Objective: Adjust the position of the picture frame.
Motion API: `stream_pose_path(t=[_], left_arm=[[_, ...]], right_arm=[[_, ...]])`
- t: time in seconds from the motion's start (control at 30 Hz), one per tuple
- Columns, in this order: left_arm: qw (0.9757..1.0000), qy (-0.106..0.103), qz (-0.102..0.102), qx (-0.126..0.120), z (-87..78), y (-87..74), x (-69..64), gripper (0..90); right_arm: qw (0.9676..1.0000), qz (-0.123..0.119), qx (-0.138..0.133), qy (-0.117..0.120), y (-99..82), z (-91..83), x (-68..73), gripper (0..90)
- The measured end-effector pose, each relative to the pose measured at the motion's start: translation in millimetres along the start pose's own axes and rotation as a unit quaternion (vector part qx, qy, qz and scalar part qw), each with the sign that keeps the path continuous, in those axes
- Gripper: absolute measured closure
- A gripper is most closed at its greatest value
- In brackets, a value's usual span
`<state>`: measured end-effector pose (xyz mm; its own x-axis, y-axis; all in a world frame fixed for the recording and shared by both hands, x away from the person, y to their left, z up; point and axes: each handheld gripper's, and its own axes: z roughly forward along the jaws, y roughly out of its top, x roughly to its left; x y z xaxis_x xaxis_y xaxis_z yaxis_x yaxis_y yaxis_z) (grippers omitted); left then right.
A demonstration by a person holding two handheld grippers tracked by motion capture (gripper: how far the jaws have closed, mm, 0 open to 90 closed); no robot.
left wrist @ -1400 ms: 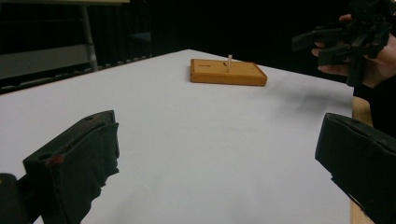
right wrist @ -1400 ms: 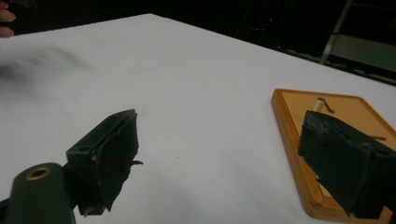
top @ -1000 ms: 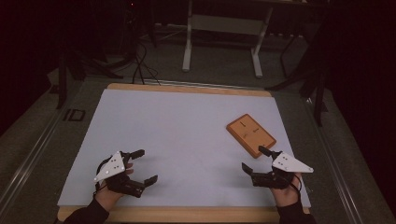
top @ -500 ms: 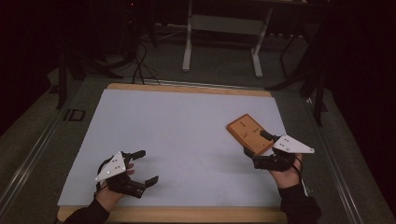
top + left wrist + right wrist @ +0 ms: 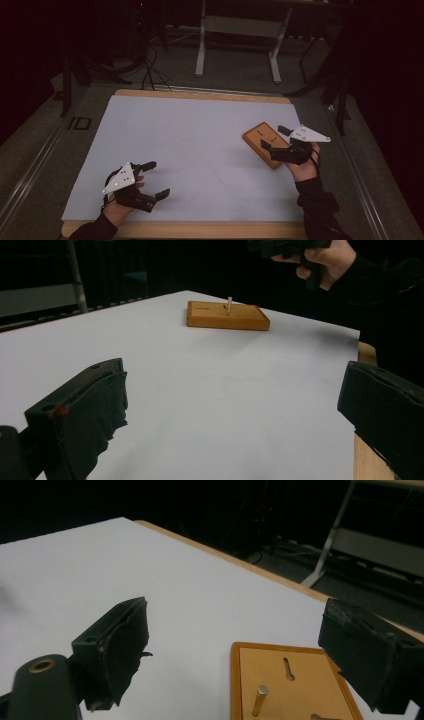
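High view: right gripper (image 5: 276, 138) has advanced from the near right of the table (image 5: 200, 145) to over the wooden board (image 5: 265, 143), jaws wide, empty. Left gripper (image 5: 152, 179) unmoved at near left, jaws wide, empty.

Left gripper view: board lies far across the white surface, one upright peg (image 5: 229, 305) standing in it; the right hand (image 5: 325, 255) hovers above and behind.

Right gripper view: peg (image 5: 259, 700) sits low between the spread jaws, beside a keyhole slot (image 5: 287, 668). Likely lining up on the peg.
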<state>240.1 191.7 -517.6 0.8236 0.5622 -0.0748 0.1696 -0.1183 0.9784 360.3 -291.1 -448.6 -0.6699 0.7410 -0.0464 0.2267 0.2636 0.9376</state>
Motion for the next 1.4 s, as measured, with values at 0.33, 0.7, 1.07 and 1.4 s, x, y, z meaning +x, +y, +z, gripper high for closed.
stream_pose_path(t=[0.33, 0.7, 1.07, 1.4], left_arm=[[1.0, -0.001, -0.002, 0.0, -0.2, -0.7, 0.9, 0.0], [1.0, -0.004, -0.004, 0.002, 0.6, -1.7, 1.5, 0.0], [1.0, -0.005, -0.003, 0.005, 1.1, -2.7, 1.6, 0.0], [1.0, -0.006, -0.003, 0.007, 1.3, -3.6, 2.3, 0.0]], right_arm=[[0.999, 0.028, 0.03, -0.02, -10.6, 21.6, -16.8, 13.7], [0.9954, 0.063, 0.064, -0.032, -38.1, 38.0, -32.5, 22.2], [0.9921, 0.074, 0.099, -0.022, -58.2, 56.9, -37.1, 32.9], [0.9897, 0.063, 0.128, -0.016, -67.3, 67.5, -33.9, 66.2]])
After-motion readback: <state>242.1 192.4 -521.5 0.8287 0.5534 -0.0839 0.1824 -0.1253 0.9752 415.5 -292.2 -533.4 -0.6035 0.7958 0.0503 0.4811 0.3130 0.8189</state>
